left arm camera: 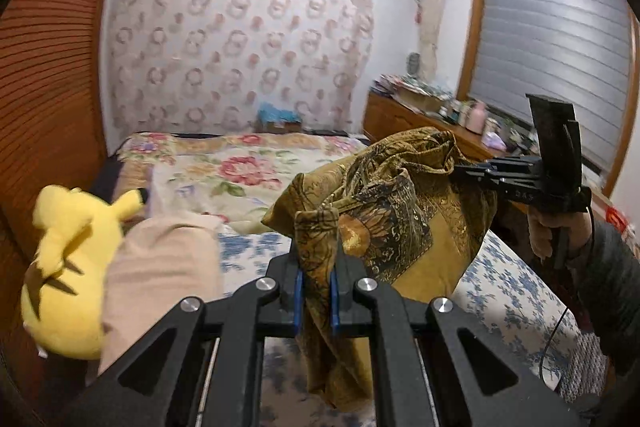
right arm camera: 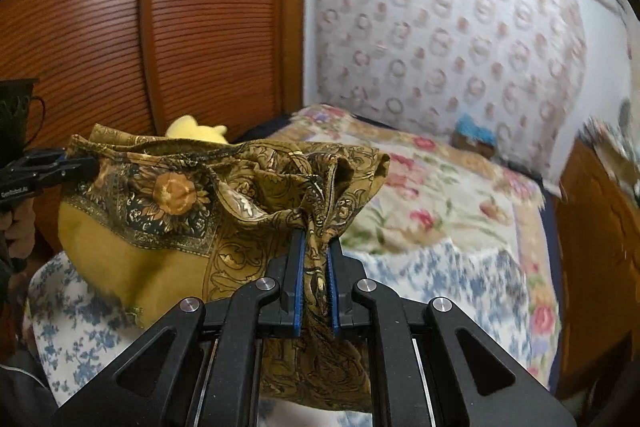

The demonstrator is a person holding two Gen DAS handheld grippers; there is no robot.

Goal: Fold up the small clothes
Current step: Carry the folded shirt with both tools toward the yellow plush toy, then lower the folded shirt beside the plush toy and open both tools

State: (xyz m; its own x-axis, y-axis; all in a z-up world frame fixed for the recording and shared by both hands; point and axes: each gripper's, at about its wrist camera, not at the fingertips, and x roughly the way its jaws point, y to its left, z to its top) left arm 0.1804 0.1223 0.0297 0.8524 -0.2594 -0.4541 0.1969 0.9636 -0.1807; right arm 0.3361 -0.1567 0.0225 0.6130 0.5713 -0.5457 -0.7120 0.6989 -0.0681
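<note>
Far left of the left gripper [left arm camera: 317, 287]: a yellow plush toy [left arm camera: 64, 267], lying against a beige cushion [left arm camera: 160, 279] just beside the gripper's left linkage. Between the blue pads [left arm camera: 298, 303], pressed together: a bunched corner of the mustard patterned cloth [left arm camera: 400, 219], pinched tight and trailing down below the jaws. Ahead and to the right, lifted clear of the bed [left arm camera: 240, 171]: the rest of that cloth, crumpled, stretching across to the right gripper [left arm camera: 460, 169], gripped there at another edge, with the holding hand [left arm camera: 560, 231] below it at the far right. Behind that, a wooden dresser [left arm camera: 400, 115] cluttered on top, under a shuttered window [left arm camera: 552, 39]. From the right wrist, far left: the left gripper [right arm camera: 86, 161] again, its tips at the cloth's [right arm camera: 168, 203] far corner. In the middle, the right gripper [right arm camera: 316, 283], blue pads [right arm camera: 298, 291] clamped on a twisted fold of the fabric, more of it hanging beneath. Beyond the cloth, the plush toy [right arm camera: 196, 129] peeking over its top edge. To the right, the floral bed [right arm camera: 440, 195] and a wooden cabinet [right arm camera: 600, 267].
</note>
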